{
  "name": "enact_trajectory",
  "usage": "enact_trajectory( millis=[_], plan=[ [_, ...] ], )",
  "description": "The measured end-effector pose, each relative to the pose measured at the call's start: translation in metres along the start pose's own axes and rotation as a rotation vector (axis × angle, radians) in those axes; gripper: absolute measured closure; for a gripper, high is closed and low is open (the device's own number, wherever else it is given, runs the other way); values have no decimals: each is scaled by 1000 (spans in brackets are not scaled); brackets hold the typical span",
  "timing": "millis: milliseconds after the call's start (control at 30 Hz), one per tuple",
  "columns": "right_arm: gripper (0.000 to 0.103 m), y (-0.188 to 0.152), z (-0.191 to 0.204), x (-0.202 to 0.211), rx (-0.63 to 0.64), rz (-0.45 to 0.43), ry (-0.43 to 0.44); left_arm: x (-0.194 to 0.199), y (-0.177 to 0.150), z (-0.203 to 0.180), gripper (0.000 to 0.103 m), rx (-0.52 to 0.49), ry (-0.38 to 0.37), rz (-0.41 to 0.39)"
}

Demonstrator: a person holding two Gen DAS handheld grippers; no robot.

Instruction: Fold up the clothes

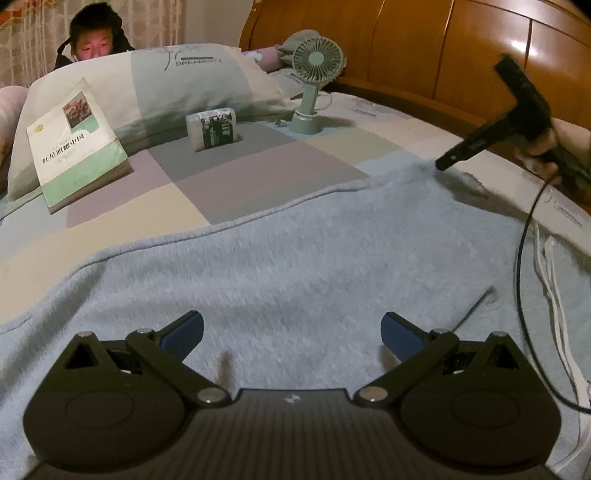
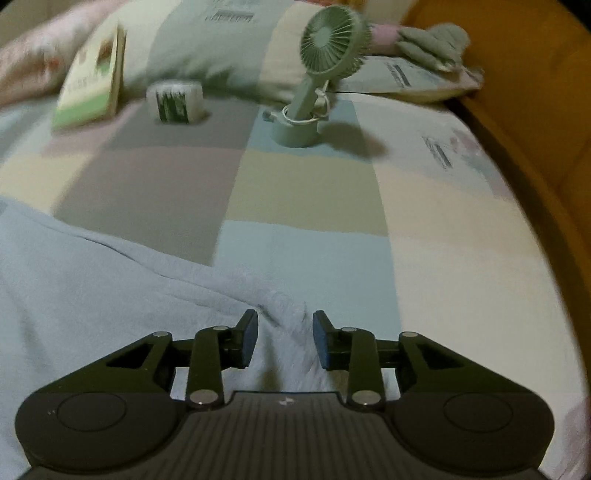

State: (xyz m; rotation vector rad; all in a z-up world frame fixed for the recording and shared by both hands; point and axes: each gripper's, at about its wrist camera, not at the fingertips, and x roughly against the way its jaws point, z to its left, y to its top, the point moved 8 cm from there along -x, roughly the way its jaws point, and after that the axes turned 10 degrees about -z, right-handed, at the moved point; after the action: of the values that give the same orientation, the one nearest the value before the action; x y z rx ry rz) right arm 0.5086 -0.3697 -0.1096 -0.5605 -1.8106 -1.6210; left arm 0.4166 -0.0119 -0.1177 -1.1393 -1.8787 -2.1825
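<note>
A light blue fleece garment lies spread on the patchwork bed cover. My left gripper hovers low over its near part, jaws wide open with nothing between them. My right gripper is at the garment's far right corner, held by a hand. In the right wrist view the right gripper stands partly open, and a raised ridge of the blue garment sits between its pads. The pads do not visibly pinch the cloth.
A book leans on a pillow, with a tissue pack and a green desk fan beside it. The wooden headboard runs along the right. A person sits behind the pillow. A black cable hangs by a white cord.
</note>
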Motion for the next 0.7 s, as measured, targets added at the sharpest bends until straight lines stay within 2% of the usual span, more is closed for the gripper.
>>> enact_trajectory(
  millis=[200,300,367,467,500,567,700],
  plan=[
    [59,-31,9,7,-128,35,50,2,2,-2,1,-9,-4,-7],
    [61,-45,-5,-21,-136,95,-59,0,1,-1,1,-11,-1,-1],
    [63,-40,-19,-28,-218,56,-82,0,1,0,1,-10,7,1],
    [63,-33,-25,-26,-317,67,-110,1,2,4,1,-4,16,-2],
    [60,-29,-14,-19,-289,61,-94,2,2,5,1,-2,19,-3],
    [46,-22,10,-7,-230,51,-62,4,3,8,1,-1,29,-6],
    [44,-3,60,15,-122,35,36,9,6,19,1,6,73,-13]
  ],
)
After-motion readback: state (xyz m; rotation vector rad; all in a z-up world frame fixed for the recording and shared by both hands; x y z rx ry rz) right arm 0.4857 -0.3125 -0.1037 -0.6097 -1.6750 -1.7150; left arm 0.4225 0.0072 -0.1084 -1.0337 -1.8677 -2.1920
